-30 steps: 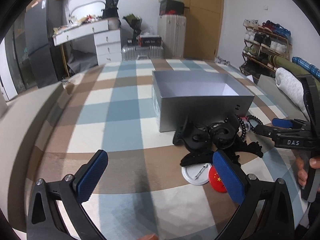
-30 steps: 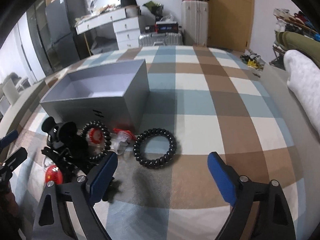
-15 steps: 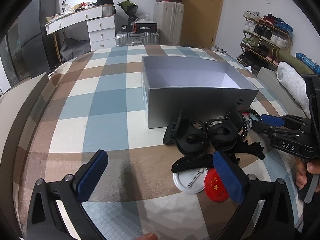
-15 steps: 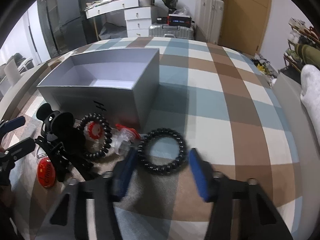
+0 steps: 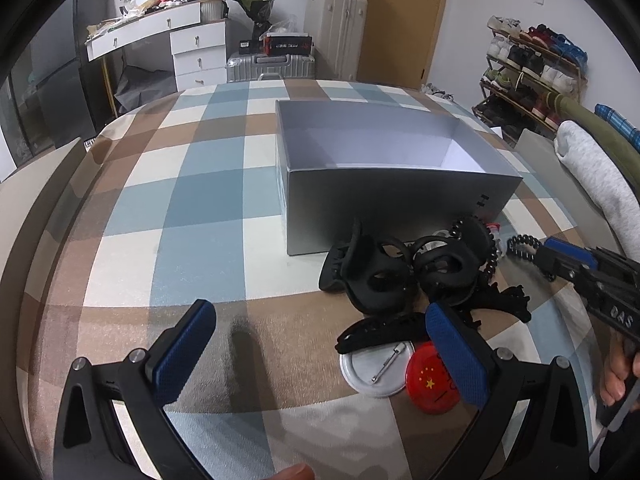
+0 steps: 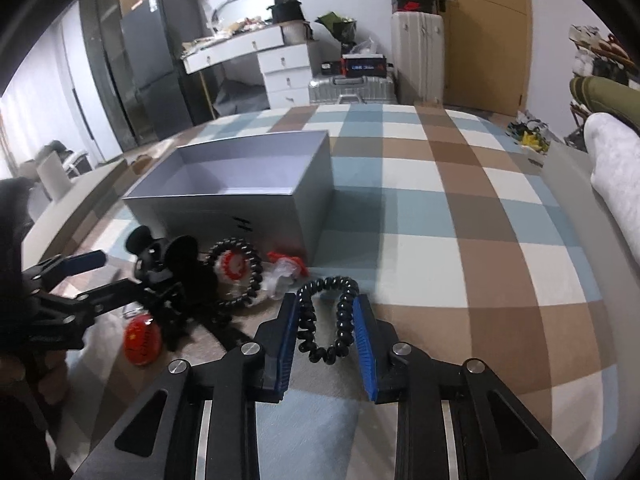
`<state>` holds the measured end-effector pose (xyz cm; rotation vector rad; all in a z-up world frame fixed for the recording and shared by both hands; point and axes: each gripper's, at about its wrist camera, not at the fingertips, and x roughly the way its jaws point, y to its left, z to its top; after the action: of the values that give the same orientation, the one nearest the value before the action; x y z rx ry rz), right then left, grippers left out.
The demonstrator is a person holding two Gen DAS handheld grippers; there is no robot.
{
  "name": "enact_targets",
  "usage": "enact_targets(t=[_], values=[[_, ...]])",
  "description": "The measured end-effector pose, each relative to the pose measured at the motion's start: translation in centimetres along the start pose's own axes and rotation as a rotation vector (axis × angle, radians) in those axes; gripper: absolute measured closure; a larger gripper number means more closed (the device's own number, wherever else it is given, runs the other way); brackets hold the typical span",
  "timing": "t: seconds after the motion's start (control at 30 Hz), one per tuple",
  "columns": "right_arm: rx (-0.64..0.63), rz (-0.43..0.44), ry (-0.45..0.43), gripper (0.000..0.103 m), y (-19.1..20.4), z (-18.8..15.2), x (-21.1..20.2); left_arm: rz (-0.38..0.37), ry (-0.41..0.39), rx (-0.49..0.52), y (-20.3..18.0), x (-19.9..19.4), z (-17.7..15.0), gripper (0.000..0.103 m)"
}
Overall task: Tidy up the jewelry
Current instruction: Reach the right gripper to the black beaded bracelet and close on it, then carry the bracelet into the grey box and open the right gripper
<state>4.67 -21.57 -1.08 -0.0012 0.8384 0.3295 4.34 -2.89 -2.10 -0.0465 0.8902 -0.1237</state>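
Right wrist view, nearest the lens: the right gripper [image 6: 326, 330] is closed narrowly on a black spiral hair tie [image 6: 329, 316], which is squeezed into a long loop between the two blue pads [image 6: 362, 344]; the far end of the loop sticks out past the fingertips, over the checked cloth [image 6: 460, 216]. Whether the tie is clear of the cloth cannot be told.

Left wrist view, nearest the lens: the left gripper [image 5: 316, 344] is spread wide with nothing between its fingers. Its right finger overlaps a red badge [image 5: 430, 380] with yellow stars, which lies just beside a white badge [image 5: 374, 368] turned pin side up.

Middle distance: a heap of black hair claws [image 5: 376, 276] lies beyond the badges, with a flat black clip [image 5: 380, 332] at its near edge. In the right wrist view a second black spiral tie [image 6: 236, 272] rests beside the claws, encircling something red and white, and a small red-and-clear piece [image 6: 286, 268] lies between that tie and the held one. All of these sit at the foot of the box.

Farther: an open silver-grey box [image 5: 400, 196] stands on the cloth, its interior pale and bare where visible.

Background: a white dresser [image 5: 192, 44], a metal suitcase [image 5: 270, 66], a wooden door [image 5: 400, 20] and a shoe rack [image 5: 528, 64].
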Motion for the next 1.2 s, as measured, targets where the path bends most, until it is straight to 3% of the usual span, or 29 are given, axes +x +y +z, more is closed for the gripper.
enact_targets(t=[0.03, 0.07, 0.1, 0.2, 0.33, 0.4, 0.6, 0.67, 0.7, 0.73, 0.93, 1.0, 1.1, 1.2], values=[[-0.005, 0.001, 0.000, 0.076, 0.2, 0.0, 0.0, 0.004, 0.007, -0.002, -0.1, 0.2, 0.1, 0.001], [-0.008, 0.002, -0.003, 0.090, 0.3, -0.1, 0.0, -0.002, 0.011, -0.004, -0.1, 0.3, 0.2, 0.001], [-0.008, 0.004, -0.002, 0.094, 0.4, -0.1, 0.0, -0.009, 0.013, -0.006, -0.2, 0.5, 0.3, 0.001], [-0.013, -0.002, 0.020, 0.094, 0.6, -0.3, 0.5, -0.009, 0.020, -0.009, -0.2, 0.7, 0.4, 0.001], [-0.006, 0.012, 0.032, 0.087, 0.3, -0.9, 0.6, -0.011, 0.015, -0.009, -0.3, 0.7, 0.5, 0.001], [-0.007, 0.018, 0.032, 0.073, 0.1, -0.9, 0.5, -0.013, 0.015, -0.011, -0.2, 0.8, 0.6, 0.002], [-0.014, 0.001, 0.071, 0.072, 0.2, -1.0, 1.3, -0.022, 0.022, -0.001, -0.3, 0.9, 0.6, 0.010], [-0.031, -0.022, 0.073, 0.078, 0.5, -0.9, 1.5, -0.023, 0.026, -0.001, -0.3, 0.9, 0.6, 0.010], [-0.054, -0.051, 0.075, 0.092, 0.8, -0.8, 1.6, -0.023, 0.026, -0.001, -0.4, 0.8, 0.6, 0.010], [-0.065, -0.069, 0.078, 0.094, 0.9, -0.8, 1.7, -0.021, 0.025, 0.000, -0.4, 0.8, 0.6, 0.010], [-0.074, -0.055, 0.056, 0.095, 1.1, -1.0, 0.9, -0.030, 0.017, 0.001, -0.4, 0.6, 0.6, 0.011], [-0.083, -0.044, 0.033, 0.095, 1.3, -1.0, 0.2, -0.035, 0.020, 0.010, -0.5, 0.7, 0.6, 0.033], [-0.092, -0.037, 0.019, 0.095, 1.6, -0.9, -0.3, -0.083, 0.030, 0.016, -0.7, 0.9, 0.6, 0.056], [-0.094, -0.031, 0.012, 0.095, 1.7, -0.7, -0.3, -0.084, 0.018, 0.038, -1.2, 0.7, 0.6, 0.058]])
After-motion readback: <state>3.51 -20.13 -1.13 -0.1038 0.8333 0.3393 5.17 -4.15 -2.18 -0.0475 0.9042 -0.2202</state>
